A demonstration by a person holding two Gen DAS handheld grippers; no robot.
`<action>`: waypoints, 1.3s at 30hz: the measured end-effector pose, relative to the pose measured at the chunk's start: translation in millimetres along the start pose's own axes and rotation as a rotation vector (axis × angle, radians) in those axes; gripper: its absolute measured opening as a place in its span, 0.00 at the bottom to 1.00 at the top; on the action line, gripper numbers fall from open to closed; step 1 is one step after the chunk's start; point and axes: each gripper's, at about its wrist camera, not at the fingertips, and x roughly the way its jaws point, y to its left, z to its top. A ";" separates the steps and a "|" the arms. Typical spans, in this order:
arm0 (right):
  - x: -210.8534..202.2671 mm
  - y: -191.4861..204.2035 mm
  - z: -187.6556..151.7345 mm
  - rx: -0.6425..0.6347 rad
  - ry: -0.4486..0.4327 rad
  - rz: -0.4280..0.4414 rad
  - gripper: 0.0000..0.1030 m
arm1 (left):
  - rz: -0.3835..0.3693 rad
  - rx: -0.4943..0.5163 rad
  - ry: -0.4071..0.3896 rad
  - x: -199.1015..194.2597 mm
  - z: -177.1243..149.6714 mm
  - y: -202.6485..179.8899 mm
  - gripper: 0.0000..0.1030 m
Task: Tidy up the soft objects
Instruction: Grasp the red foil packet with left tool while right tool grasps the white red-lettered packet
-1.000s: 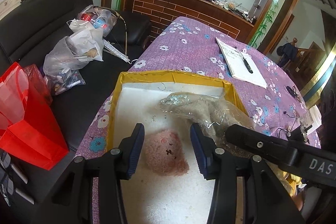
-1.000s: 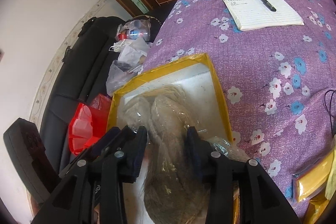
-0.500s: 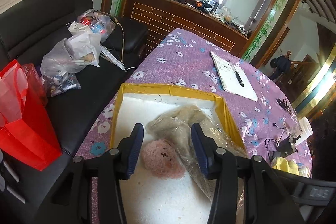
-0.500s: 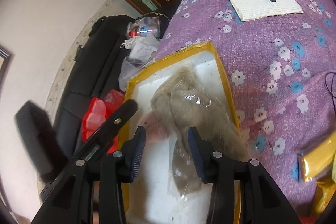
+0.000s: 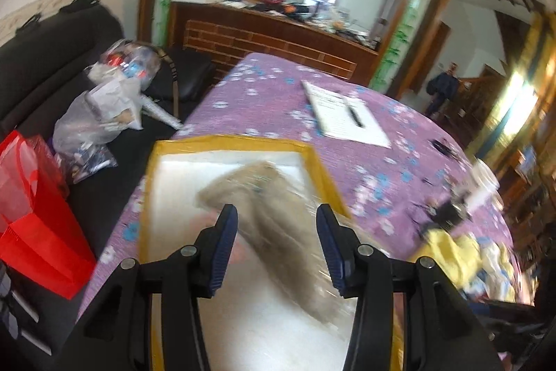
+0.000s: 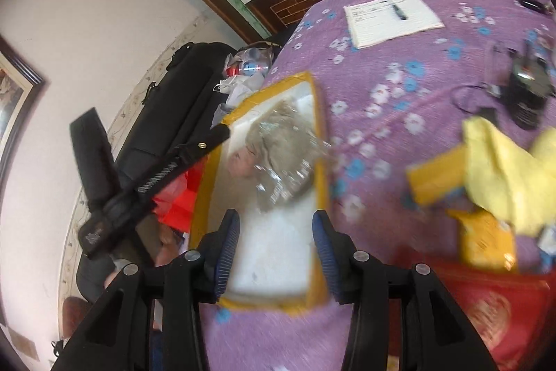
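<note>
A yellow-rimmed white foam box (image 5: 229, 141) sits at the near left corner of the purple flowered table. A beige plush in a clear plastic bag (image 5: 274, 207) lies slanted inside it, and a pink plush (image 6: 243, 162) shows beside it. My left gripper (image 5: 278, 249) hovers above the box, open, with the bagged plush below its fingers and not pinched. My right gripper (image 6: 276, 249) is drawn back over the box's (image 6: 319, 183) near end; its jaws are opening with nothing between them. The left gripper's black body (image 6: 149, 183) crosses the right wrist view. Both views are blurred.
A notebook with a pen (image 5: 344, 117) lies further back on the table. A yellow cloth (image 6: 504, 176), yellow packets (image 6: 486, 242) and a red heart-printed item (image 6: 486, 308) lie to the right. A red bag (image 5: 34, 221) and plastic bags (image 5: 100, 117) sit by the black sofa.
The right gripper, around the bagged beige plush a second ago, has pulled back and away to the right; the plush stays in the box. The left gripper has risen and drawn back.
</note>
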 end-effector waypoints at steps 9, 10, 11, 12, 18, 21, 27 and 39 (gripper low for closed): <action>-88.6 -57.5 -37.8 0.052 -0.163 -0.028 0.57 | -0.135 0.200 0.030 -38.7 -56.0 -80.9 0.55; -96.3 -63.1 -41.9 0.052 -0.180 -0.035 0.59 | -0.148 0.215 0.041 -40.1 -62.9 -87.0 0.55; -101.4 -66.1 -44.2 0.052 -0.189 -0.039 0.59 | -0.161 0.238 0.053 -41.2 -70.7 -95.6 0.55; -107.2 -71.1 -48.5 0.052 -0.200 -0.042 0.59 | -0.172 0.260 0.065 -41.3 -77.4 -103.7 0.56; -134.6 -101.2 -65.7 0.092 -0.247 -0.035 0.59 | -0.236 0.378 0.127 -32.7 -101.5 -149.0 0.70; -148.2 -116.5 -70.9 0.123 -0.268 -0.019 0.59 | -0.243 0.429 0.152 -19.5 -98.0 -169.5 0.76; -168.2 -135.1 -79.6 0.165 -0.315 -0.007 0.62 | -0.251 0.451 0.325 43.3 -83.1 -199.4 0.79; -195.6 -176.6 -96.4 0.244 -0.372 0.009 0.64 | -0.433 0.663 0.481 -2.0 -141.2 -227.6 0.80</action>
